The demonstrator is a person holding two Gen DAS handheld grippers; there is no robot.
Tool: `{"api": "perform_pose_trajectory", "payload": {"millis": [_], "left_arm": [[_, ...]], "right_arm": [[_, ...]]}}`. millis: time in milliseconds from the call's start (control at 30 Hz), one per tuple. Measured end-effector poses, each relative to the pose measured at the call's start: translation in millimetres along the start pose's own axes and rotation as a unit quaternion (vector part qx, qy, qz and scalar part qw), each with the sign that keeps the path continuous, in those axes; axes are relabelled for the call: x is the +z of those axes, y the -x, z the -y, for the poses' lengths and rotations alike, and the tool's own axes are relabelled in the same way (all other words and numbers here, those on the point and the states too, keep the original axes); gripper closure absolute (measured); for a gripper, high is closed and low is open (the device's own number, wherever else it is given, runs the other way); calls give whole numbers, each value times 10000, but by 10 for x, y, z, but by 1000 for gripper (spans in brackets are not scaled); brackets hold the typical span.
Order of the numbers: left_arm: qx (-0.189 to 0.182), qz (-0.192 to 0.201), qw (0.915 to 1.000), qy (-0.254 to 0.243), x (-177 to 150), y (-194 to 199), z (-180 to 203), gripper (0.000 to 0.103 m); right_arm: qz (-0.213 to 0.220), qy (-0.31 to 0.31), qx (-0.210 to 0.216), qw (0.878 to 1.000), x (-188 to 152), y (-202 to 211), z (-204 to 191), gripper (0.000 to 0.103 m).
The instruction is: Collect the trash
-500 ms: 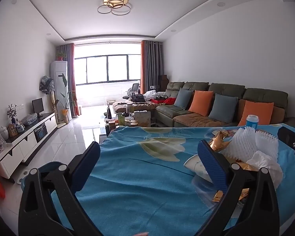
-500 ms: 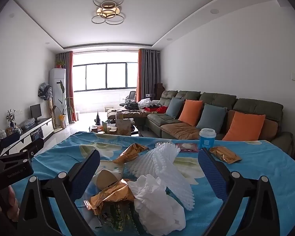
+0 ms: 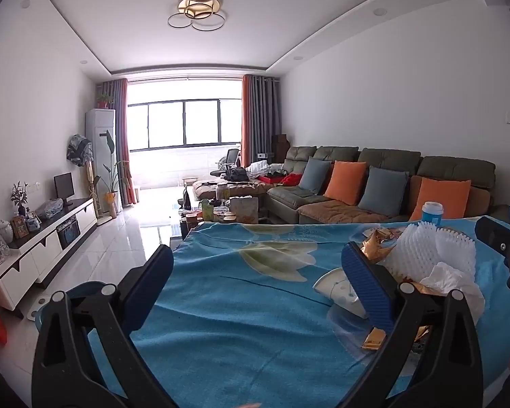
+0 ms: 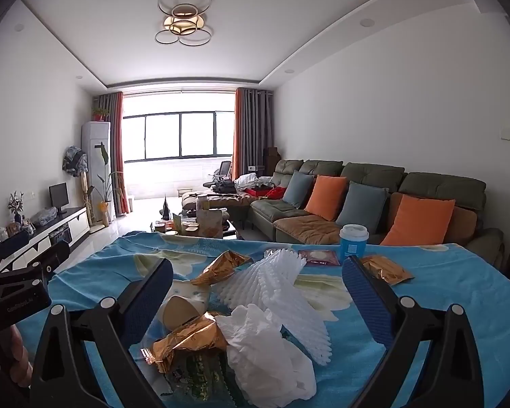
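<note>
A heap of trash lies on the table's blue flowered cloth (image 4: 442,292). It holds a white foam net (image 4: 278,282), a crumpled white tissue (image 4: 265,350), gold foil wrappers (image 4: 187,340), a tipped paper cup (image 4: 183,309) and a green packet (image 4: 193,374). A blue lidded cup (image 4: 353,241) stands upright behind it. My right gripper (image 4: 258,289) hovers open just short of the heap, holding nothing. My left gripper (image 3: 255,275) is open over bare cloth, left of the foam net (image 3: 431,251) and tissue (image 3: 455,282); its right finger (image 3: 363,282) hides part of the tipped cup (image 3: 336,285).
Another gold wrapper (image 4: 387,268) and a reddish packet (image 4: 318,257) lie near the blue cup. A blue round object (image 3: 81,289) sits low off the table's left edge. Beyond the table are a cluttered coffee table (image 3: 227,210), a sofa (image 3: 391,183) and a TV cabinet (image 3: 51,234).
</note>
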State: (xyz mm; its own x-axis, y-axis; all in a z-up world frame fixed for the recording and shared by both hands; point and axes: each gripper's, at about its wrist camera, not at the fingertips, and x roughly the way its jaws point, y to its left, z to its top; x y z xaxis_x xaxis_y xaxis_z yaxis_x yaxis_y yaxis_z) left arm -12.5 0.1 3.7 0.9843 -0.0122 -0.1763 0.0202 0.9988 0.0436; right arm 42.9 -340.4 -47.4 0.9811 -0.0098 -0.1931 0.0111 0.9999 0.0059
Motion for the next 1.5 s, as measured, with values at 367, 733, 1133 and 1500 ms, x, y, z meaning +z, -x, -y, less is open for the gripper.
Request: {"api": "perform_pose_trajectory", "payload": {"millis": [367,733,1133,1500], "left_arm": [[-20,-7,10000,16,-34,-51,4,6],[-8,9,10000,19,-33,-46,9,6],[-6,20,10000,19,-35,-44,13,6],[-8,57,10000,19,-28,-26,36,6]], "right_arm": [[5,-17,-31,10000,-25,-9,34,7],[-14,-10,-30,10000,-27,-20,35,7],[-9,-11,-30,10000,-26,-16,32,7],[-3,-10,-30,10000,-29,-14,31,7]]}}
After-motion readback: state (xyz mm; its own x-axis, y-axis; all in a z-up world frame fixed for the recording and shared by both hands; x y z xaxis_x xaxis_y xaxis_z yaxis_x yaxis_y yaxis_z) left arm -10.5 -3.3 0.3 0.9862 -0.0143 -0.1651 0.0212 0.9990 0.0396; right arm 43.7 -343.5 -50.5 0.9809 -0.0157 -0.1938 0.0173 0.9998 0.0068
